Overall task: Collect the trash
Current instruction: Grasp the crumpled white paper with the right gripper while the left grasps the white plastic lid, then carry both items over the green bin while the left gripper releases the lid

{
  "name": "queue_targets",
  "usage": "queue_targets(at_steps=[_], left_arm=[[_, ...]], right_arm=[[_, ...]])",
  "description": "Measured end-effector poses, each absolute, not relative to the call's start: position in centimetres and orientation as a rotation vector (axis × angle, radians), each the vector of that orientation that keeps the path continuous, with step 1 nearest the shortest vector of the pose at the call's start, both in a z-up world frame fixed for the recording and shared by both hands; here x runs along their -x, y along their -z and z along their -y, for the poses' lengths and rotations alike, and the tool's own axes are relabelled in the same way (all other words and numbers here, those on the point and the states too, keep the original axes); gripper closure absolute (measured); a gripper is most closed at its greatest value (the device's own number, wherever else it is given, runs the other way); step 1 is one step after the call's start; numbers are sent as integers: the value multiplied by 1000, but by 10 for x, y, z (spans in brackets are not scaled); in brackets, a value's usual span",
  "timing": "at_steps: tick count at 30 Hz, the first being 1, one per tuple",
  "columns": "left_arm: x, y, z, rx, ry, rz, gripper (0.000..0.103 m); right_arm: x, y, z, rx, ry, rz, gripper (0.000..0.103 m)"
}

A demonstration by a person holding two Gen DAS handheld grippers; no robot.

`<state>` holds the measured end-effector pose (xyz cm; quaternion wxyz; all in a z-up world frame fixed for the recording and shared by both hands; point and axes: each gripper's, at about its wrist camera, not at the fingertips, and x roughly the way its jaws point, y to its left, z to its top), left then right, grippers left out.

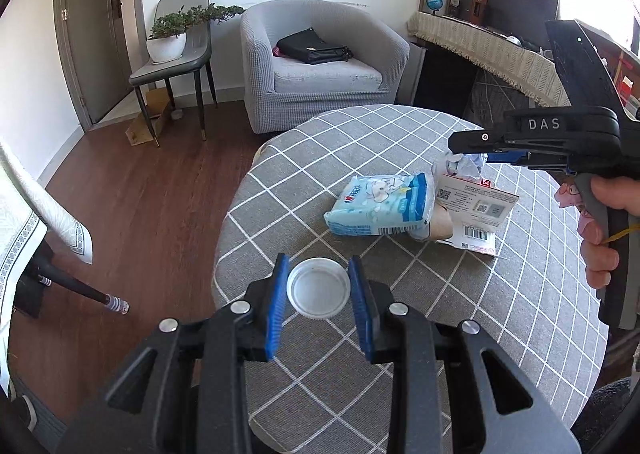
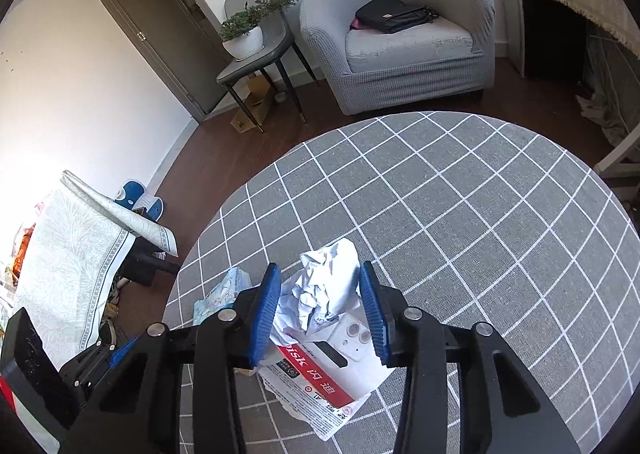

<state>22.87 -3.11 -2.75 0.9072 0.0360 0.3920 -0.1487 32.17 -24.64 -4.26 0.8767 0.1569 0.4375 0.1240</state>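
Left claw (image 1: pixel 319 296) clamped on a white plastic lid (image 1: pixel 319 288), blue pads touching its rim either side, held above the grey checked bench (image 1: pixel 280 190). Ahead and to the right: blue tissue pack (image 1: pixel 380 204), torn packaging card (image 1: pixel 476 202). Right claw (image 2: pixel 322 304) half-closed around crumpled white paper (image 2: pixel 326 286); whether pads press it, cannot tell. Beneath: the card, on the bench.

A grey tablecloth (image 1: pixel 460 318) with a white grid covers the round table. Mid-frame lies a light-blue tissue pack (image 1: pixel 382 204); lower centre, a white plastic lid (image 1: pixel 319 288) between blue pads (image 1: pixel 277 304). Upper centre: grey armchair (image 1: pixel 320 66), black bag (image 1: pixel 312 47).
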Motion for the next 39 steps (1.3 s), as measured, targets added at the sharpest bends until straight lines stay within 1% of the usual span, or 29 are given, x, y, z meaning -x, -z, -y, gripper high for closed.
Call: queue_targets(at_steps=[1,7,20,24,33,39], left_arm=[[-228,26,29,-73,306,-807,71],[-223,16,15,-55,301,-781,71],[-216,-3,-47,33,242,-764,71],[-215,-3,-68,46,214,-778,71],[-217,4,-119,77,116,-829,71],[-217,21,-138,61,56,-887,71]], right_arm=[[-321,42,246,-318,-252,-911,68],[-320,37,241,-275,-236,-884,72],[-300,-2,218,-152,-211,-769,72],[-290,-15,195,-134,-241,-736,72],[-283,-38,117,-68,-363,-743,72],[-273,-23,61,-39,-498,-769,72]])
